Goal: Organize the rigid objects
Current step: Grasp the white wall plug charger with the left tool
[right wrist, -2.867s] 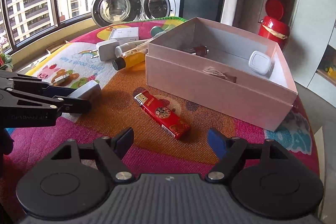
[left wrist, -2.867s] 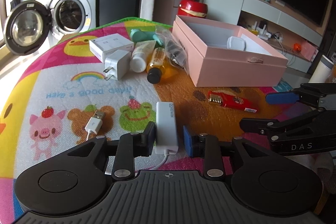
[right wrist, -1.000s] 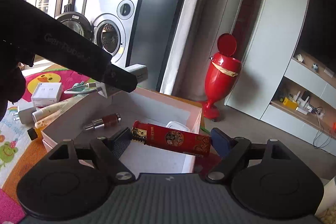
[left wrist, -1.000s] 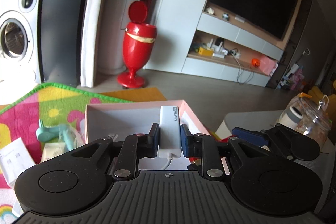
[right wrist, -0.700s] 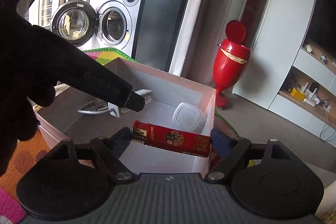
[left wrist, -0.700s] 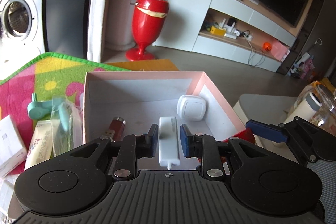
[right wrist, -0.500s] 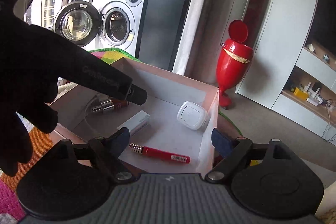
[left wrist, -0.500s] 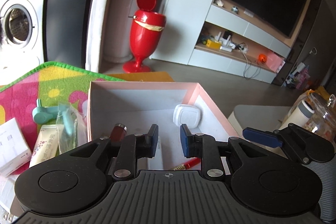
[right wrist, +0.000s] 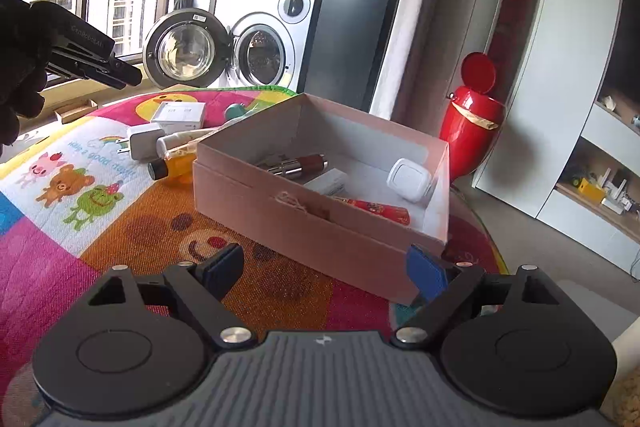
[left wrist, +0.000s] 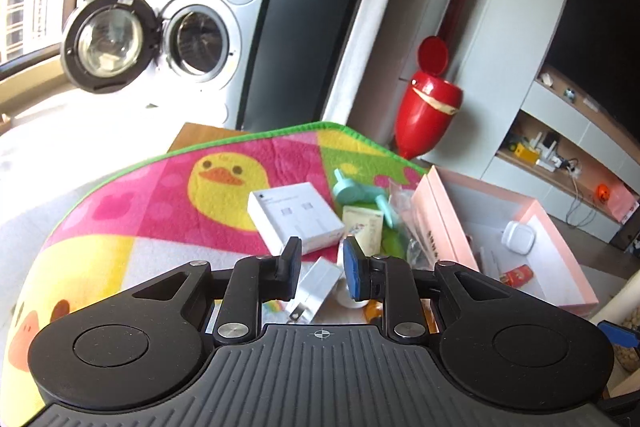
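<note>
A pink box (right wrist: 320,227) stands on the cartoon mat (right wrist: 120,227); it also shows in the left wrist view (left wrist: 560,243). Inside lie a red lighter (right wrist: 376,209), a white adapter (right wrist: 330,183), a white square case (right wrist: 410,179) and a brown-and-silver tube (right wrist: 296,165). My left gripper (left wrist: 318,269) is open and empty above a white wall charger (left wrist: 316,285), left of the box. My right gripper (right wrist: 326,267) is wide open and empty, in front of the box's near wall.
Left of the box lie a flat white box (left wrist: 296,217), a cream tube (left wrist: 364,229), a teal object (left wrist: 356,193), an amber bottle (right wrist: 172,167) and a clear bag (left wrist: 404,223). A washing machine with an open door (right wrist: 224,51) and a red bin (right wrist: 474,131) stand beyond.
The white adapter and the red lighter were carried over the box and let go into it. Both grippers opened and drew back; the left one swung left over the charger.
</note>
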Tool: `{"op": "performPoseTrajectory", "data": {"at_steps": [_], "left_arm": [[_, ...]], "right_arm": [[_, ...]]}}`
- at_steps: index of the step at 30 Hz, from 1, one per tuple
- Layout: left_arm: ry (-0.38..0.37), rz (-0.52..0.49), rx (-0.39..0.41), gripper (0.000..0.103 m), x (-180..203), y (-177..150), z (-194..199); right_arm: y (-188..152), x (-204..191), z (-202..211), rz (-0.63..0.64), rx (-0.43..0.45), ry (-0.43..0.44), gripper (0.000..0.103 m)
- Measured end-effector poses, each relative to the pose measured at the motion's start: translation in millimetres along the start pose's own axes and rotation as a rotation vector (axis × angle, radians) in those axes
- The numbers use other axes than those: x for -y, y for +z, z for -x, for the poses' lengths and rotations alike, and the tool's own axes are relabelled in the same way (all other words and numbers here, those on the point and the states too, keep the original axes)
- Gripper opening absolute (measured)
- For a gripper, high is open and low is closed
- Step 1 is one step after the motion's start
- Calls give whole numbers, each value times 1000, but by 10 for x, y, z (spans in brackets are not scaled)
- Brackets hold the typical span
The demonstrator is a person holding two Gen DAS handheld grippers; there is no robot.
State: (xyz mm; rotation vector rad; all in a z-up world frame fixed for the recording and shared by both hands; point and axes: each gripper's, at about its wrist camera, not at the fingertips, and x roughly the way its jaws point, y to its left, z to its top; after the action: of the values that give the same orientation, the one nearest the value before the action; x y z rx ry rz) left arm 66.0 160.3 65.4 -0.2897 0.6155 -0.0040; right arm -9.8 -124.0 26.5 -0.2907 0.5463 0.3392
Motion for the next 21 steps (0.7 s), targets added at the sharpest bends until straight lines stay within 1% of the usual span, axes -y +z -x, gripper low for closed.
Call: {"op": "performPoseTrajectory", "data": {"at_steps": [1,3,7,8,10,12,15,18,21], "left_arm": [[0,-4,0,25,-20,-38,-14],[-13,-45,5,25,-44,-118,-38],[-22,-122,-18,25,22,-160,-174],[-11,-140,-27,25,46,-184,-224],[33,-164,-37,25,61,-198,-300],[59,-179,-16,28,66,-201,-342],[36,-183,-29,28,72,-173,-374],[1,-215,-49,29,132,-184,-384],[-2,-243,-75,29,177,-234,-425]], "right_arm": [[-21,-45,-18,-1,-13,4,89],[-44,-108,-47,-2,-33,17,89],[-58,-227,-33,20,-40,21,89],[-59,-249,-32,26,-40,19,89],[-64,-273,-28,29,-45,20,89],[-68,-291,-40,30,-54,21,89],[-95,-294,-79,28,-75,20,89],[-132,-281,-122,15,-98,25,89],[-154,-287,-141,6,-106,32,89]]}}
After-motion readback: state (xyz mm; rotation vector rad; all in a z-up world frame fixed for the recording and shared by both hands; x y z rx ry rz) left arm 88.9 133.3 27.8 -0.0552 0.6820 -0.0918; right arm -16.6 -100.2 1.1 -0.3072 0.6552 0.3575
